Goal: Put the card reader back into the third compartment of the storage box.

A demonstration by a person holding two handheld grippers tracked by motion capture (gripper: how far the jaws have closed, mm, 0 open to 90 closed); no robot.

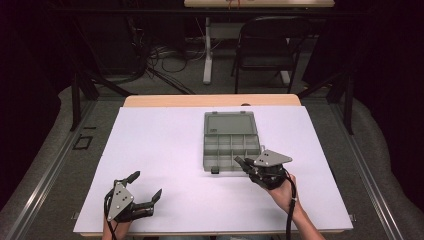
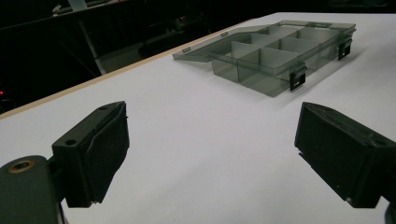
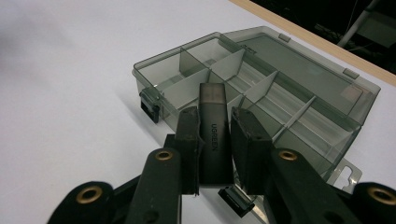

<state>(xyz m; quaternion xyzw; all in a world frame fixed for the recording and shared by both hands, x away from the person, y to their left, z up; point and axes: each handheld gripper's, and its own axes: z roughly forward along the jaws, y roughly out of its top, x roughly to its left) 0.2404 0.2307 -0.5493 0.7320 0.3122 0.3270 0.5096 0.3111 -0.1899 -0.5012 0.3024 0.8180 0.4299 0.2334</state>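
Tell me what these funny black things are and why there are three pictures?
A person sits at a table holding a claw tool in each hand. One picture looks down from above. The other two come from little cameras riding on each claw. On the table lies an open grey plastic box with little compartments. The left claw is wide open and holds nothing. The right claw squeezes a dark, flat stick with letters on it, hovering over the box's front edge.

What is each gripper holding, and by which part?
The right gripper clamps a dark UGREEN-marked stick by its near end, over the organiser box. The left gripper holds nothing.
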